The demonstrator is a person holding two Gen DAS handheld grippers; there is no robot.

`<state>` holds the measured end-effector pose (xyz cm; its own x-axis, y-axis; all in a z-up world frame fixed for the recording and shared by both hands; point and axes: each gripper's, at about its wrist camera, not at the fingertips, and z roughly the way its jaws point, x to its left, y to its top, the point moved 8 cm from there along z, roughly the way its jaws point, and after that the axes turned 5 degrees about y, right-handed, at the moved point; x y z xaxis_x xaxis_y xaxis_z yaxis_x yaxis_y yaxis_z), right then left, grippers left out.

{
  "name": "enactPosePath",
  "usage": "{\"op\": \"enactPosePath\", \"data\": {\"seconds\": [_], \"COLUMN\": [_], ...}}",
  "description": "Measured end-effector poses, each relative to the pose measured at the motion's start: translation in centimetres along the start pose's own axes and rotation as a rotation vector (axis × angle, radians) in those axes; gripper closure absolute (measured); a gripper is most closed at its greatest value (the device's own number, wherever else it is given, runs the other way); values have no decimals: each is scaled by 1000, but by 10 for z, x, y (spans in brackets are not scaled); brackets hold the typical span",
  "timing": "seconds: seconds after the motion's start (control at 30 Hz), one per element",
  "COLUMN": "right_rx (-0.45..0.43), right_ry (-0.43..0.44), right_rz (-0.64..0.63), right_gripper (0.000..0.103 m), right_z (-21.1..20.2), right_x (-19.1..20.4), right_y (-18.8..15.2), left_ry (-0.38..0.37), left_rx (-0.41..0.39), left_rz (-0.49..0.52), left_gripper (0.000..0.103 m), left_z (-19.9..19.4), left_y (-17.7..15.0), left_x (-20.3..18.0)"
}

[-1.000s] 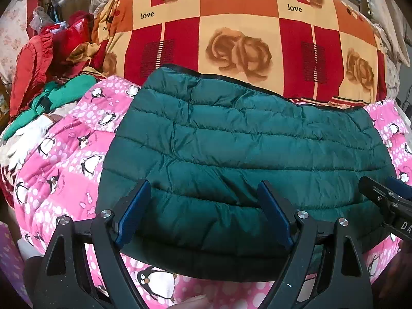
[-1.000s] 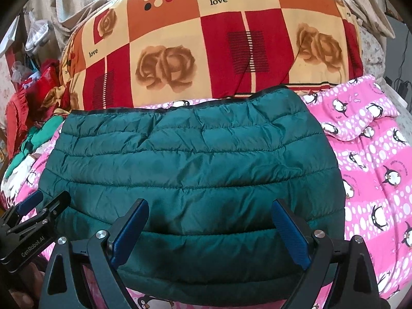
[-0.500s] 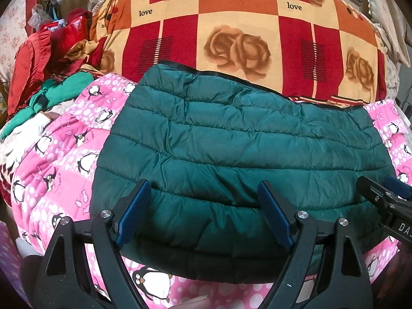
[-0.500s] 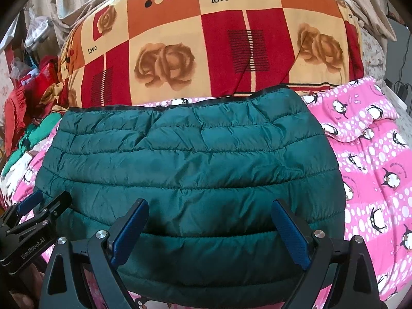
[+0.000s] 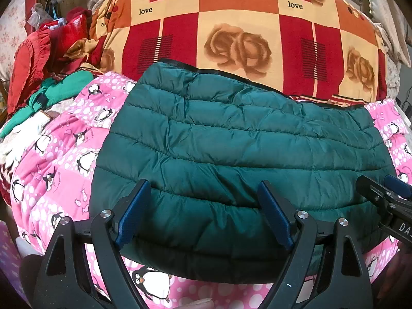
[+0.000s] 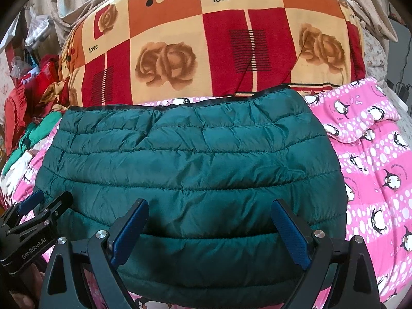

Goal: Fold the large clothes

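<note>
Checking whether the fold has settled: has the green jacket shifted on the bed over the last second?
No. In the right wrist view the jacket keeps its far edge at the same spot against the rose quilt; slight left-view drift looks like camera motion.

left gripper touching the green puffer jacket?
Cannot tell. In the left wrist view the left gripper is open over the green puffer jacket; no gap or contact shows.

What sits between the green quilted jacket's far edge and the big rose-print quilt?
In the right wrist view, a narrow strip of pink penguin-print blanket separates the green quilted jacket from the rose-print quilt.
</note>
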<state>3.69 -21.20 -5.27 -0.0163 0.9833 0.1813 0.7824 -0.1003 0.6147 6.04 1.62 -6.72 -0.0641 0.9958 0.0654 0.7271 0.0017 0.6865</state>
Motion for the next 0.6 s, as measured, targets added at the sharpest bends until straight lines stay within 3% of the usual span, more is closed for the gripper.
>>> {"op": "enactPosePath", "data": {"seconds": [0.6], "right_rx": [6], "right_ry": [4], "right_rz": [5], "right_gripper": [9], "right_z": [3], "right_x": [1], "right_y": [-1], "left_ry": [-3], "left_rx": [7], "left_rz": [-1], "left_gripper": [18], "left_z": [3], "left_y": [-1], "left_x": [-1]}}
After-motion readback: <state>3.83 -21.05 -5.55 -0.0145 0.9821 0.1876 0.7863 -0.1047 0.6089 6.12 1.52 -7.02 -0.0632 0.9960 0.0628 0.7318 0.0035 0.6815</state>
